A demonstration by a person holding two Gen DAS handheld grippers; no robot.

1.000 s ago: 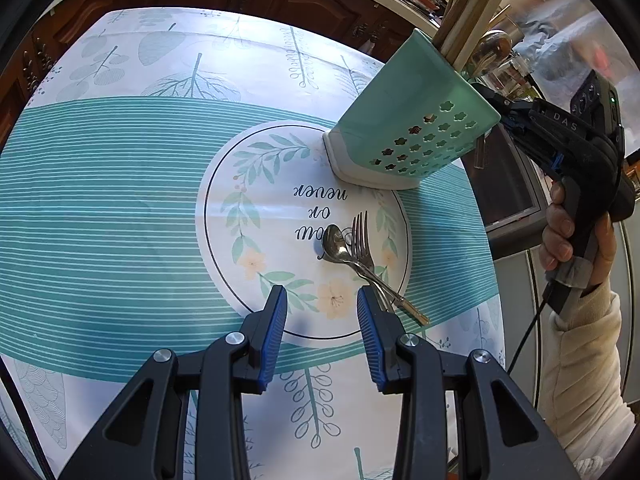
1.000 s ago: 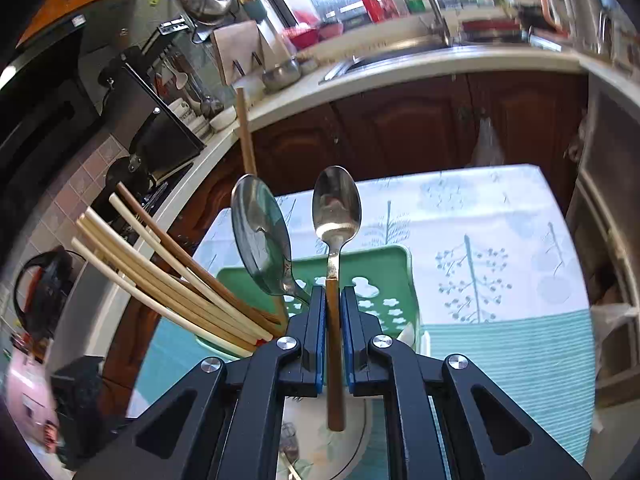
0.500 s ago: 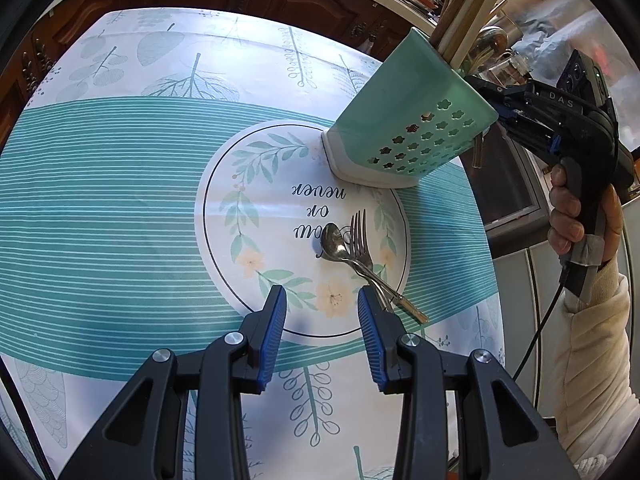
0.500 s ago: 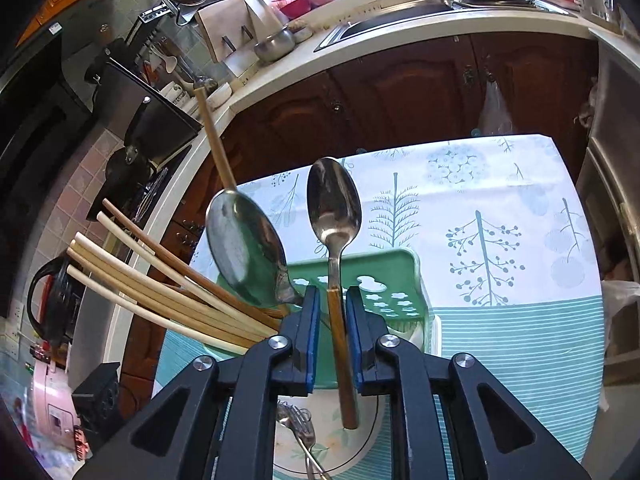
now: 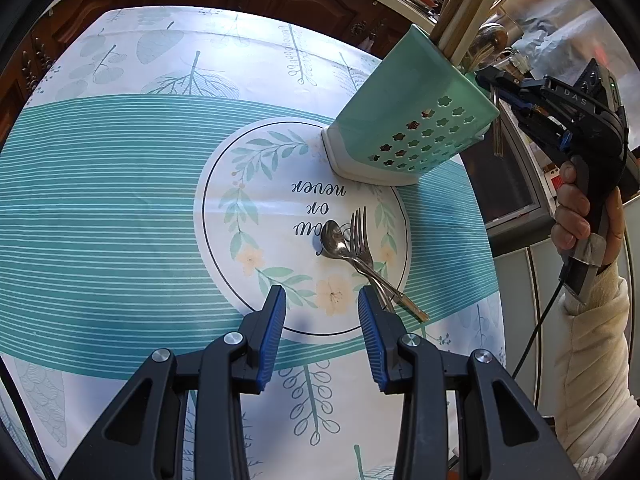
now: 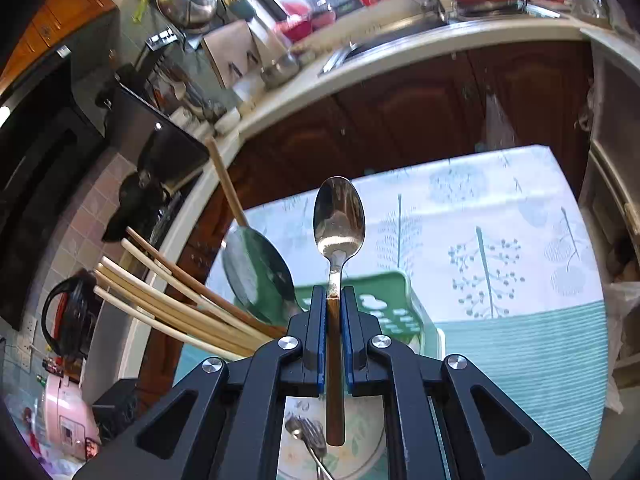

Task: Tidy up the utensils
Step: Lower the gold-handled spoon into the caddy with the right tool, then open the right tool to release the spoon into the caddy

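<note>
Now the right gripper [image 6: 333,300] clamps the wooden-handled spoon [image 6: 339,222] again after loosening, bowl up, above the green holder [image 6: 394,300]. The left gripper [image 5: 322,300] stays half apart, empty; fork [image 5: 360,236] just ahead.

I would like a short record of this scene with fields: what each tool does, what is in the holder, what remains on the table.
left tool: open, empty, above the tablecloth
right tool: shut on a spoon with brown handle, bowl end up, beside the holder's rim
holder: green, with flower-shaped holes, standing on the tablecloth
in holder: chopsticks, large spoon
left on table: small spoon and fork, overlapping
</note>
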